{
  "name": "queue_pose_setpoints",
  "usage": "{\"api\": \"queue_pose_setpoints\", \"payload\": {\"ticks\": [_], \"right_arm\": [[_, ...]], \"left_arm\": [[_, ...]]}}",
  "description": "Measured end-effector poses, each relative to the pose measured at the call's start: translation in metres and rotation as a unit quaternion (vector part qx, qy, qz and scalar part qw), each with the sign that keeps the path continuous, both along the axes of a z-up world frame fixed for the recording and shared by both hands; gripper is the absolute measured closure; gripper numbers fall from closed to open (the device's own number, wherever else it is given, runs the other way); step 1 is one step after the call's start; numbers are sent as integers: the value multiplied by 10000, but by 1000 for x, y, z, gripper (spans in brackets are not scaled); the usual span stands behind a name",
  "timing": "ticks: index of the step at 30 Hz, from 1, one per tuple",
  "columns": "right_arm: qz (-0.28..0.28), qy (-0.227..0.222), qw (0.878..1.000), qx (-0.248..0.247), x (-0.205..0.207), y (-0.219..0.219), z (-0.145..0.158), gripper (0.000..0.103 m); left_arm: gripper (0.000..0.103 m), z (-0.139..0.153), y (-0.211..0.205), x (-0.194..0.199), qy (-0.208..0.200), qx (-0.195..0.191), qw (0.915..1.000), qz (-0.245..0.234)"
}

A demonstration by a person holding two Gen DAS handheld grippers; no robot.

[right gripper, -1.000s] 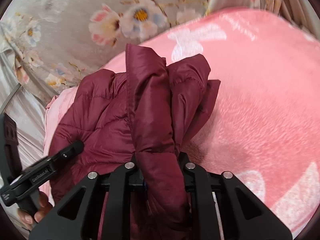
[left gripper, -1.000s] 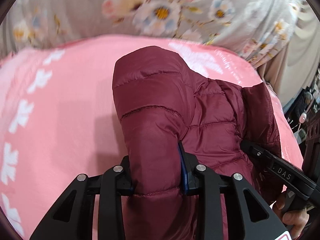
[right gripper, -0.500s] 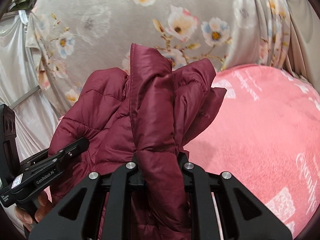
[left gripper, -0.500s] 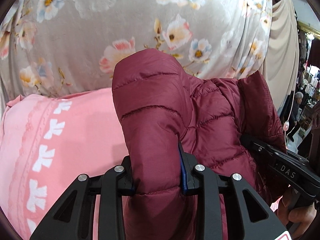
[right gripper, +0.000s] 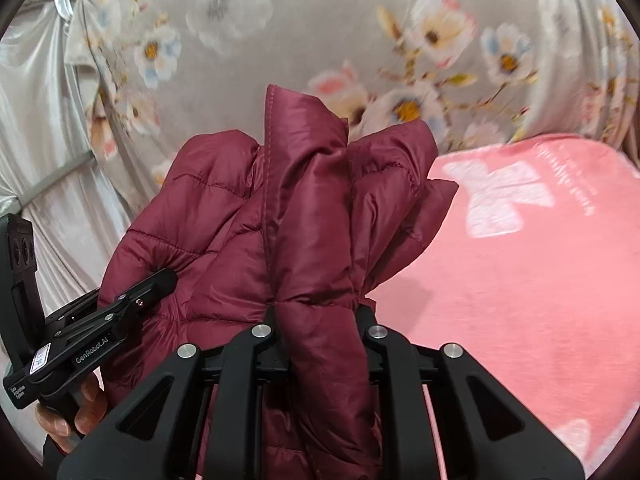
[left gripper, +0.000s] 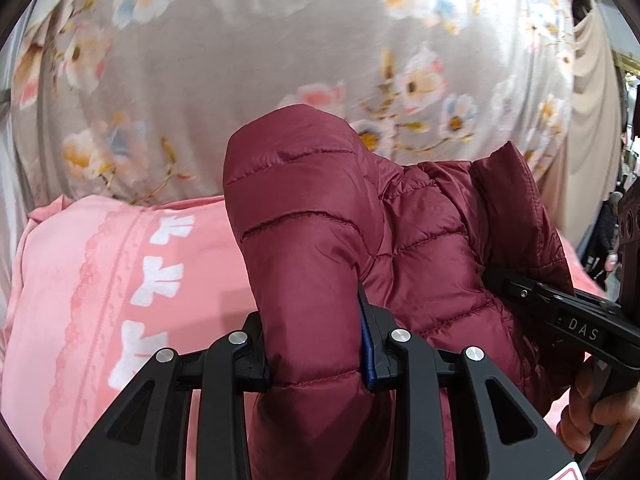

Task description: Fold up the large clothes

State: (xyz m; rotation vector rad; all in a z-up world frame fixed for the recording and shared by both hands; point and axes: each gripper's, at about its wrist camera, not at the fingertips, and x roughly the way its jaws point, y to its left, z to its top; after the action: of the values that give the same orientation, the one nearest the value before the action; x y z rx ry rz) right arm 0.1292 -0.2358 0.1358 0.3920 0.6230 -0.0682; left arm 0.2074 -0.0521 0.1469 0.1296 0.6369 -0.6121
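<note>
A dark red quilted puffer jacket (left gripper: 420, 248) hangs between both grippers, lifted above a pink blanket (left gripper: 100, 280). My left gripper (left gripper: 316, 344) is shut on a padded fold of the jacket. My right gripper (right gripper: 320, 332) is shut on another bunched edge of the jacket (right gripper: 312, 200). The right gripper also shows at the right edge of the left wrist view (left gripper: 560, 312). The left gripper shows at the lower left of the right wrist view (right gripper: 100, 328). The jacket's lower part is hidden below the fingers.
The pink blanket with white bow prints (right gripper: 540, 280) covers the surface below. A grey floral curtain (left gripper: 280, 60) hangs close behind. A silver drape (right gripper: 40, 140) hangs at the left, a beige one (left gripper: 592, 120) at the right.
Both grippers have risen with the jacket, lifting it off the pink blanket. The views have tilted up, so the floral curtain fills more of each frame.
</note>
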Motion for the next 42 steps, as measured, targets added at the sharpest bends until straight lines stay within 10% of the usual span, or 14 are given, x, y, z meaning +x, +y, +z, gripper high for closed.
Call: {"api": "queue_pose_setpoints", "payload": {"ticks": [13,19,29,34,42], "right_arm": [[240,638,9976,-133,99,29,-92,88],[131,853,9962,90,110,20,-118,66],[-536,600,9962,-328,71,-4,-68,54],[-430,412,9937,-949,90,19,-29,71],[-385,738,9900,-1140,141,33,-62,71]], "left_arm": [[72,-103,37,99,524,240,9976,396],[54,-132,47,116,725,316,9944,699],[45,-86,54,104,469,870,9837,1503],[44,-56,34,104,270,1055,9794,1703],[44,-82,-3,134,642,1248,9732,1821]]}}
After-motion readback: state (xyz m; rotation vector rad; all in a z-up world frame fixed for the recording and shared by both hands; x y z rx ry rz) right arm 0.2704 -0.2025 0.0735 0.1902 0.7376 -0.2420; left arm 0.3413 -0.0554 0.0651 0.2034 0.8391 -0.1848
